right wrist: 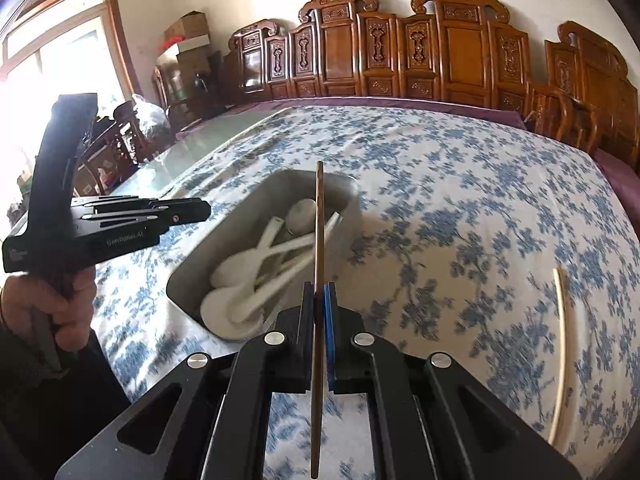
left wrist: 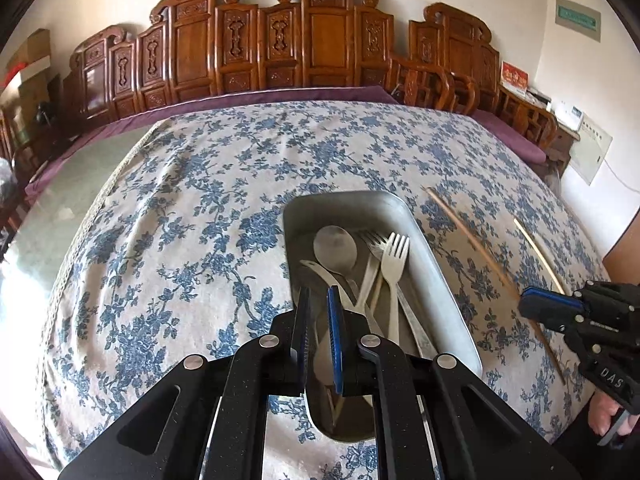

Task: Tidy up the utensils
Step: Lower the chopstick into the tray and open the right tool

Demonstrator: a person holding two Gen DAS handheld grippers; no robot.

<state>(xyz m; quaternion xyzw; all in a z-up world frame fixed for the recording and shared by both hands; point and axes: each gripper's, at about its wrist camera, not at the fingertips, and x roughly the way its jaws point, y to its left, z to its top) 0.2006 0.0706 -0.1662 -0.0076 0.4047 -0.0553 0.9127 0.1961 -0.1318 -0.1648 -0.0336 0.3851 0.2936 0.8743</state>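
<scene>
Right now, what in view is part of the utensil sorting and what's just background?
Part of the job:
- metal tray with forks and spoons
- brown chopstick clamped in the right hand-held gripper
- pale chopstick on the tablecloth
- left hand-held gripper, shut, holding nothing

Just lying about:
- carved wooden chairs
- cardboard boxes

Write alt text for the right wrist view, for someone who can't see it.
The right gripper is shut on a brown chopstick above a metal tray of white spoons. A pale chopstick lies on the floral tablecloth.
</scene>
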